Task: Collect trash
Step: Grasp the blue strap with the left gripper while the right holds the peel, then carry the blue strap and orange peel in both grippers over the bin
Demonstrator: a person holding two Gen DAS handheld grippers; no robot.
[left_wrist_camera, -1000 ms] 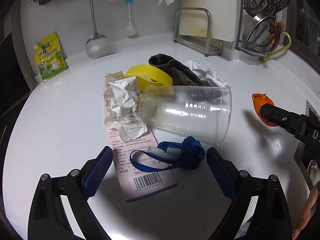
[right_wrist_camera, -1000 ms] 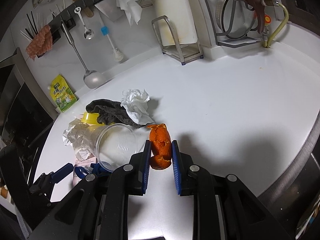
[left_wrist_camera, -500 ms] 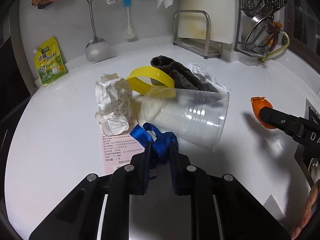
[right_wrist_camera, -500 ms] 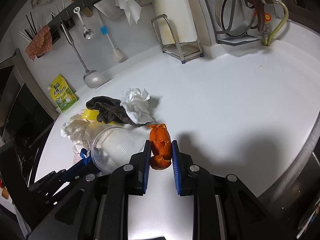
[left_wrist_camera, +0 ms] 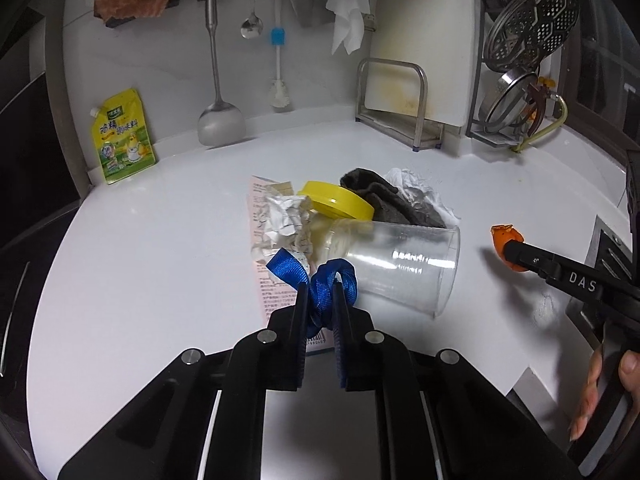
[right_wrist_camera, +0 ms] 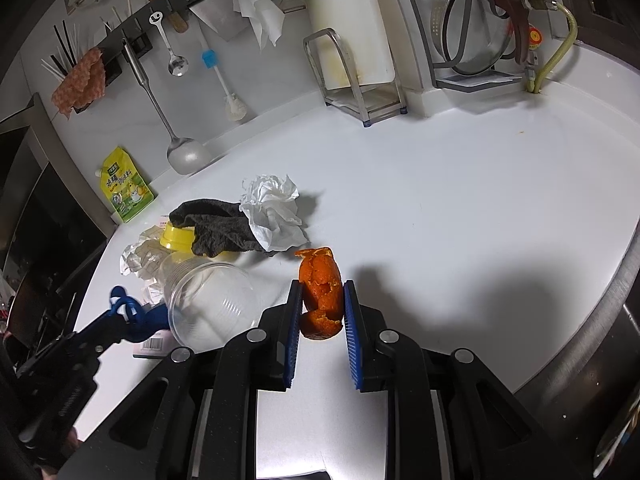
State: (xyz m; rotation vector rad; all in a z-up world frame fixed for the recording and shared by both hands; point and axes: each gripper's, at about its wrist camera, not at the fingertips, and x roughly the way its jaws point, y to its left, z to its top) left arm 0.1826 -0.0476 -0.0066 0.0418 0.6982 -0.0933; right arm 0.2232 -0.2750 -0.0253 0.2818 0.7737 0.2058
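Observation:
My left gripper is shut on a blue strap and holds it above the white counter. My right gripper is shut on an orange peel, held above the counter; the peel also shows in the left wrist view. A pile of trash lies in the middle: a clear plastic cup on its side, a yellow lid, crumpled paper, a pink packet, a dark cloth and a white tissue.
A yellow sauce pouch leans on the back wall at left. A ladle, a spoon and a brush hang there. A cutting-board rack and a dish rack stand at the back right. The counter's edge curves at right.
My left gripper closed on the blue strap and lifted it off the pink packet. My right gripper kept its hold on the orange peel and barely moved.

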